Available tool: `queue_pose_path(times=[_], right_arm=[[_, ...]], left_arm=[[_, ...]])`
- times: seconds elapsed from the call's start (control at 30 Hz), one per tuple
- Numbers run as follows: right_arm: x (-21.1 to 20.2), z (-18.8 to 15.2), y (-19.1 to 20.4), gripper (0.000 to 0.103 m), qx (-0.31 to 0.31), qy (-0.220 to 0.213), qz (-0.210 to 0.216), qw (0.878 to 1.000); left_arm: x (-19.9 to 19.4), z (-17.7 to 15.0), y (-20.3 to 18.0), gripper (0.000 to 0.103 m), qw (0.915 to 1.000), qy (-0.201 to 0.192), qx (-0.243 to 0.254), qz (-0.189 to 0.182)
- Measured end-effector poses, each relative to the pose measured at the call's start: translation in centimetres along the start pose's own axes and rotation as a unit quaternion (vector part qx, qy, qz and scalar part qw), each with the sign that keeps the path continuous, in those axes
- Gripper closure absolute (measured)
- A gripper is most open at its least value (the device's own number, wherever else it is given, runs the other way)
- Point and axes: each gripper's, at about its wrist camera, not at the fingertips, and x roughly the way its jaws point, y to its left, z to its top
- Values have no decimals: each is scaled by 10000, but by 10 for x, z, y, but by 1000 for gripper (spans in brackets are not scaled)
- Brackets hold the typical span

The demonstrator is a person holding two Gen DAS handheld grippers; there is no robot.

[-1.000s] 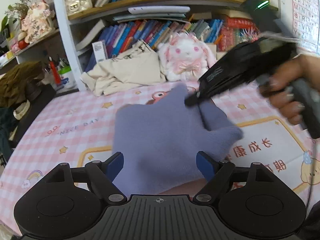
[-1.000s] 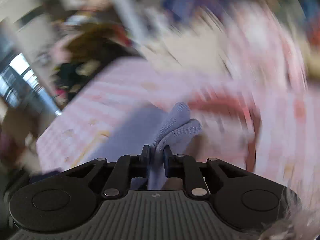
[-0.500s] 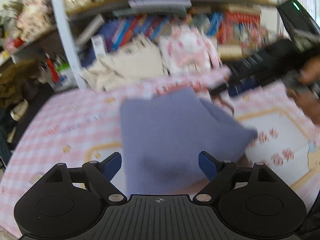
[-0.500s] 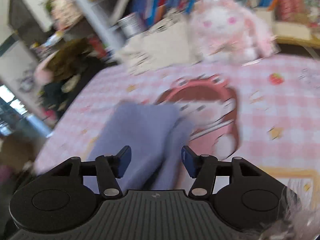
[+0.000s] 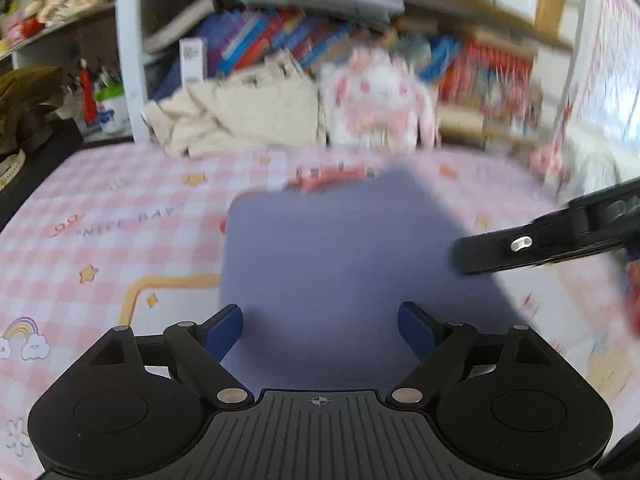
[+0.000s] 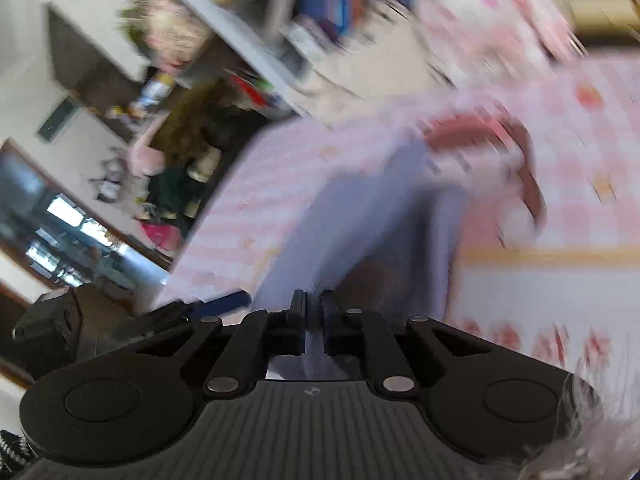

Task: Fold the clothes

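Mid-fold: right gripper jaws clamp the lavender garment; left gripper jaws gape above it. Next, carry that edge across.

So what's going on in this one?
A person with a gripper in each hand is folding a lavender garment on a pink checked cloth. The right gripper is shut on a fold of the fabric, while the left gripper hangs open over the garment's near edge, gripping nothing.
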Motion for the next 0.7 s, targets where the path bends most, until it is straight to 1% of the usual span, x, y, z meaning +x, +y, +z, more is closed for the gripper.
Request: queue_pose_path(times=[0.03, 0.07, 0.13, 0.17, 0.2, 0.23, 0.27, 0.3, 0.33, 0.37, 0.4, 0.43, 0.5, 0.53, 0.57, 0.6, 0.7], right_arm=[[9, -4, -12, 95, 193, 205, -195, 9994], [17, -8, -23, 95, 386, 409, -386, 9977], [22, -8, -36, 95, 781, 445, -212, 9957], [24, -8, -43, 95, 974, 463, -126, 9941], [21, -6, -35, 94, 740, 452, -156, 9961], [18, -5, -28, 90, 547, 427, -128, 9975], [16, -3, -24, 88, 457, 389, -113, 9981], [15, -1, -21, 79, 394, 339, -102, 9986], [14, 0, -18, 65, 331, 290, -92, 9990], [17, 0, -18, 62, 317, 314, -205, 9988], [19, 0, -17, 64, 302, 338, -319, 9985], [22, 0, -17, 70, 287, 362, -433, 9980], [24, -2, -15, 76, 204, 397, -631, 9970], [21, -2, -11, 89, 78, 348, -616, 9975], [18, -2, -7, 95, -47, 299, -600, 9977], [15, -2, -3, 95, -174, 249, -584, 9978], [-5, -3, 18, 95, -655, -192, -449, 9967]], left_arm=[[5, -3, -1, 15, 9998, 97, 95, 143], [11, -5, 0, 15, 9995, 234, 139, 189], [17, -8, 8, 14, 9990, 409, -96, 131], [17, -8, 12, 14, 9988, 427, -239, 78], [13, -6, 15, 14, 9987, 384, -337, 53], [9, -5, 17, 15, 9989, 298, -348, 78], [5, -4, 16, 16, 9993, 200, -296, 121], [1, -3, 15, 16, 9996, 123, -229, 147], [-3, -2, 14, 16, 9997, 59, -160, 161], [-5, -1, 13, 16, 9998, 28, -121, 159], [-5, -2, 13, 16, 9998, 45, -114, 153], [-4, -3, 12, 16, 9998, 79, -115, 153], [-2, -4, 12, 16, 9996, 146, -151, 201], [-1, -5, 13, 16, 9994, 153, -197, 230], [-2, -5, 14, 16, 9993, 145, -244, 238], [-4, -6, 15, 16, 9992, 127, -292, 233], [-9, -3, 18, 16, 9990, 70, -348, 284]])
